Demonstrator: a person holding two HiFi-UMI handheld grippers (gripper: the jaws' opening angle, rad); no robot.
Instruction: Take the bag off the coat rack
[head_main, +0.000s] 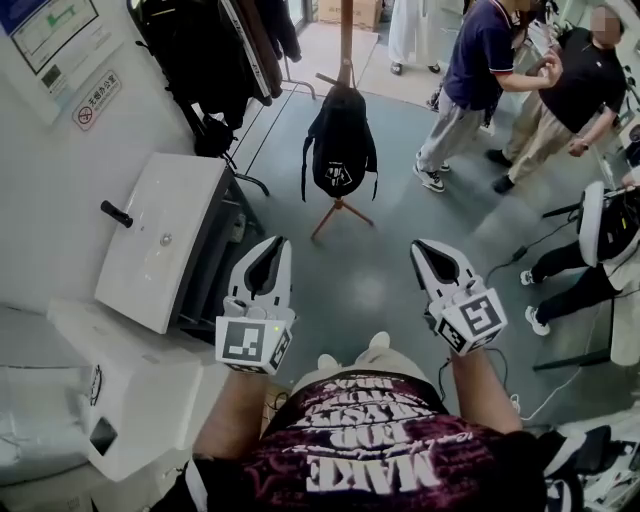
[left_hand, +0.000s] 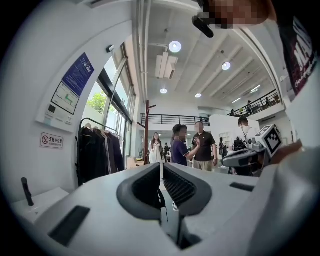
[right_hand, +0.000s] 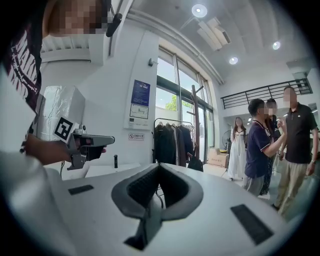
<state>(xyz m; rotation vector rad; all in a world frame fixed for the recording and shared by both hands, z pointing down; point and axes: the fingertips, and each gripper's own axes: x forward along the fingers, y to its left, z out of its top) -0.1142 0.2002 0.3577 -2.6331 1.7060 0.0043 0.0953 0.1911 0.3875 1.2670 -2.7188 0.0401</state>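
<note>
The person wears a dark shirt (head_main: 370, 400) with big white letters (head_main: 372, 470). The left gripper (head_main: 274, 245) and right gripper (head_main: 424, 248) are white with black pads (head_main: 265, 268). Each has a cube (head_main: 250, 342) with black-and-white squares.

The bag (head_main: 340, 145) is black with a small white emblem. The coat rack (head_main: 345, 40) is brown wood. The floor (head_main: 400, 275) is dull blue-grey. The left gripper (head_main: 272, 245) and right gripper (head_main: 425, 248) are white with black jaw linings, and each cube is patterned in black-and-white squares. The wearer's shirt (head_main: 370, 455) is dark maroon with white lettering. The cabinet (head_main: 160, 240) is white, and the coats (head_main: 225, 50) are black and dark brown.
</note>
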